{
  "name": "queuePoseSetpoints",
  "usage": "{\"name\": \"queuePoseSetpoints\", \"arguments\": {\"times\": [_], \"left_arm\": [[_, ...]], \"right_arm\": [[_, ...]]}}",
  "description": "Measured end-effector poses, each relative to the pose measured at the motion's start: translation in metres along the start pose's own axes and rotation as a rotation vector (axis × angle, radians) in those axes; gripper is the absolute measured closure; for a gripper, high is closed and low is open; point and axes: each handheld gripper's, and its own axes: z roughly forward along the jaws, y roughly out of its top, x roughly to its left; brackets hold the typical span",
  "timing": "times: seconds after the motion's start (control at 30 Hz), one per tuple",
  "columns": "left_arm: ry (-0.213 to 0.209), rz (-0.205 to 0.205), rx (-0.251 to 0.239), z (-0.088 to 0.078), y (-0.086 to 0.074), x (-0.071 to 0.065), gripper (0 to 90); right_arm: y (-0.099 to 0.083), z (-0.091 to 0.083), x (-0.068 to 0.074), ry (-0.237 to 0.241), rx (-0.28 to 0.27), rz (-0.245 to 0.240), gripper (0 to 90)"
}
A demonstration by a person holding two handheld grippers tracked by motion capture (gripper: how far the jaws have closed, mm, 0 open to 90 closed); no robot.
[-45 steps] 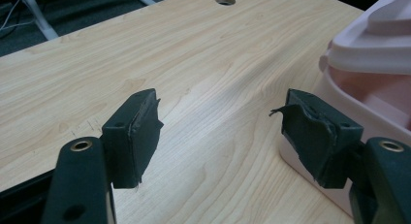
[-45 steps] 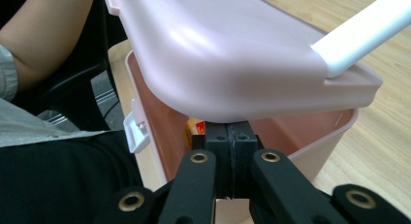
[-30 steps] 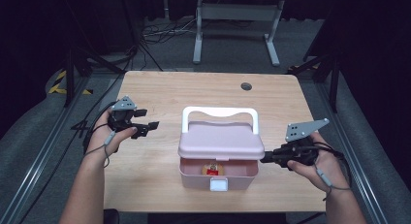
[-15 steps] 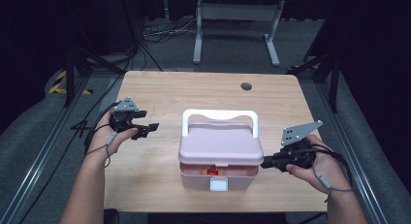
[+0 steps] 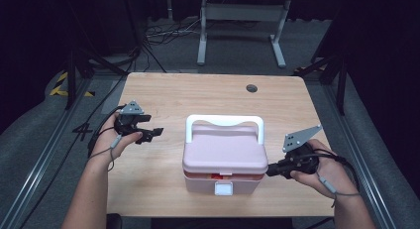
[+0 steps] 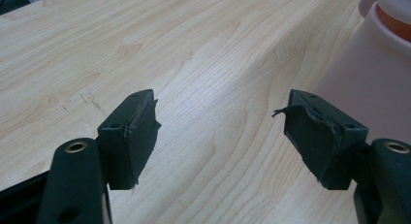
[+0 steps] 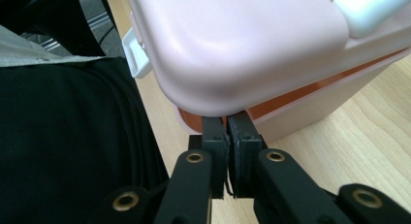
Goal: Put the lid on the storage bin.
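**Closed jaws wedged under the lid of a pink box**

From the high view, a pale pink plastic storage box with a white carry handle (image 5: 225, 154) sits near the front middle of the light wooden table (image 5: 198, 92), its white front latch (image 5: 223, 189) facing the person. The lid stands slightly raised at the front, with a sliver of orange showing in the gap. The right gripper (image 5: 271, 170) lies level at the box's front right corner, its tips touching the lid's edge, which looks like a way to lever or steady the lid rather than to grasp it. The left gripper (image 5: 152, 134) hovers well apart from the box on its left side, pointing toward it, probably waiting its turn.

In the left gripper view, the two black jaws stand spread wide with nothing between them; bare table (image 6: 194, 54) lies beneath, and the pink box's wall (image 6: 358, 83) rises at the right edge.

In the right gripper view, the jaws are pressed together and pinch nothing. Their tips (image 7: 228, 124) are tucked just under the rounded corner of the pink lid (image 7: 232, 44), in the gap above the base (image 7: 315, 110), where an orange inner part shows. Shut tips make a thin wedge, which suits slipping into that narrow gap. The white latch (image 7: 133, 52) hangs at the far left of the lid.
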Motion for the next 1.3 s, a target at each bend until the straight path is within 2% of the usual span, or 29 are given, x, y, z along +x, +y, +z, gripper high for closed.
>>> {"name": "queuePoseSetpoints", "arguments": {"times": [0.6,0.97,1.07,1.23,1.3], "left_arm": [[-0.01,0.002,0.019,0.003,-0.001,0.0,27.9],[-0.011,-0.012,0.016,0.004,-0.001,0.0,27.3],[-0.013,-0.011,0.017,0.004,-0.001,0.0,27.3],[-0.011,-0.01,0.015,0.003,-0.001,0.0,27.3],[-0.01,-0.003,0.013,0.002,-0.001,-0.001,27.3]], "right_arm": [[-0.002,0.003,0.002,0.002,0.07,0.008,88.5],[-0.004,0.003,0.001,0.003,0.098,0.002,88.1],[-0.004,0.001,0.002,0.02,0.077,0.003,88.2],[-0.005,-0.006,0.003,0.016,0.053,0.009,86.1],[-0.004,-0.009,0.003,0.026,0.021,0.009,79.6]]}}
